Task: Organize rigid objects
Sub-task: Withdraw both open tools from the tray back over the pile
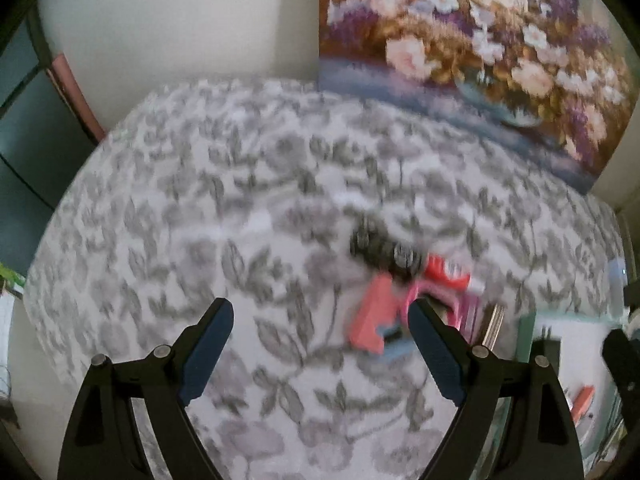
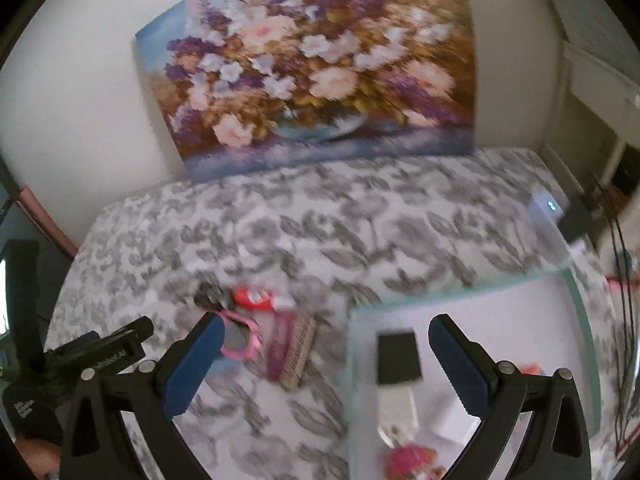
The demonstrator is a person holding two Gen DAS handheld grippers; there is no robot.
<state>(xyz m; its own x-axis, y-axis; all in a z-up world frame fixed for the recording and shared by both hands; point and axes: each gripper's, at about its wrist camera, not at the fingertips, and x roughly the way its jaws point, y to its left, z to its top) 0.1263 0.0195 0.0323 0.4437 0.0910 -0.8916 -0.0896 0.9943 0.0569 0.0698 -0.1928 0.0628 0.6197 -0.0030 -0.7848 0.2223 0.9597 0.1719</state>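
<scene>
Currently, loose items (pink sunglasses (image 2: 240, 340), a brush (image 2: 298, 354), a red tube (image 2: 256, 298)) are clustered on the patterned cloth (image 2: 360, 232), just beside the tray (image 2: 576, 300). One item should be approached squarely and gripped at its firmest part. Both the left gripper (image 1: 320, 320) and right gripper (image 2: 326, 340) are held empty, jaws spread wide, angled downward.

The left tool (image 1: 320, 320) holds its blue-padded fingers (image 1: 208, 354) spread wide with nothing between them; the right tool (image 2: 326, 336) is likewise spread.
</scene>
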